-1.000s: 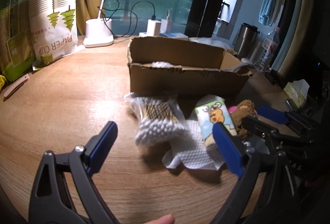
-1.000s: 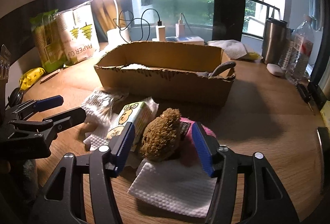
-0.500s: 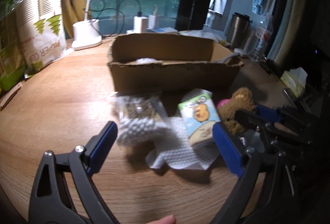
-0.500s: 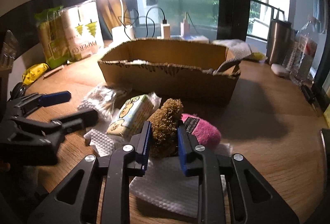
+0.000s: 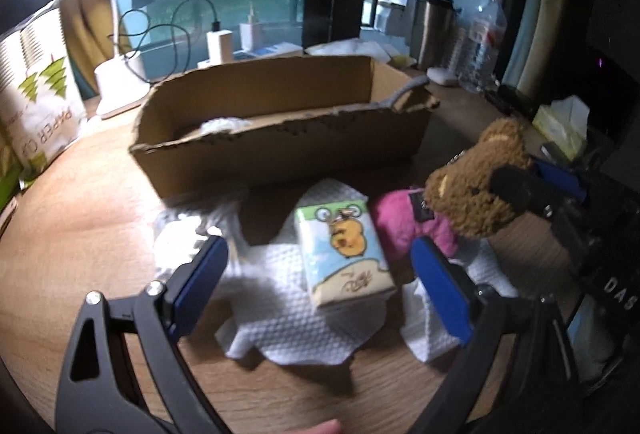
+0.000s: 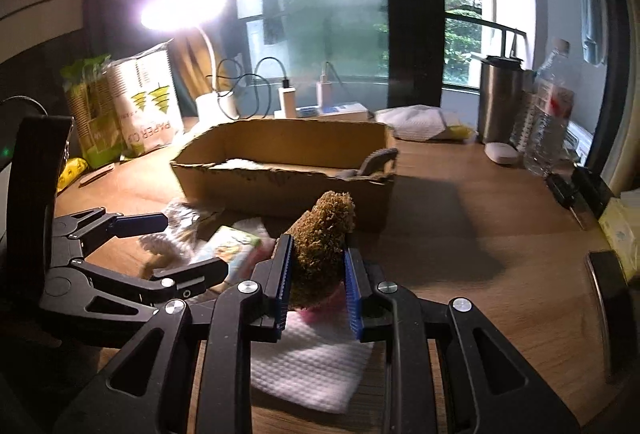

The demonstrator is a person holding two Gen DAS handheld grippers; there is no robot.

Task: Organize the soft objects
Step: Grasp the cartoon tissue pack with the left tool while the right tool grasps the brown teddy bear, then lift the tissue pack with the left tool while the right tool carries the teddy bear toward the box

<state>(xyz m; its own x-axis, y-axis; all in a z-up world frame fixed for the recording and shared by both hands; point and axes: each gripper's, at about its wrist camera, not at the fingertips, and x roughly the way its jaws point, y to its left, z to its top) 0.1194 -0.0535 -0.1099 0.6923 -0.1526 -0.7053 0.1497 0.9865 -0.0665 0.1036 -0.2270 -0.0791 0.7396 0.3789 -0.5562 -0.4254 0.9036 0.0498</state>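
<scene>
Right wrist view is showing the right gripper closed narrowly on the brown plush bear, both blue pads pressing into its body, the toy lifted clear of the white paper towel and sitting just in front of the cardboard box. Left wrist view is showing the left gripper with jaws standing wide apart and gripping nothing; the tissue pack with the cartoon print is lying between them, untouched by either pad, in front of the box's near wall.

Inside the box, a white crinkled item is lying at the left end and a grey looped piece is hanging over the right corner, so some sorting appears to be done already. In front of the box the following are remaining: the tissue pack, a pink plush item just beside the bear, the paper towel spread under them, and a clear bag of cotton swabs nearer the box's left end.

Judgement: the task is partly complete. The bear is in hand and, by my reading, is due for the box; at least four loose items are awaiting the same treatment. The box is looking roomy enough for them
</scene>
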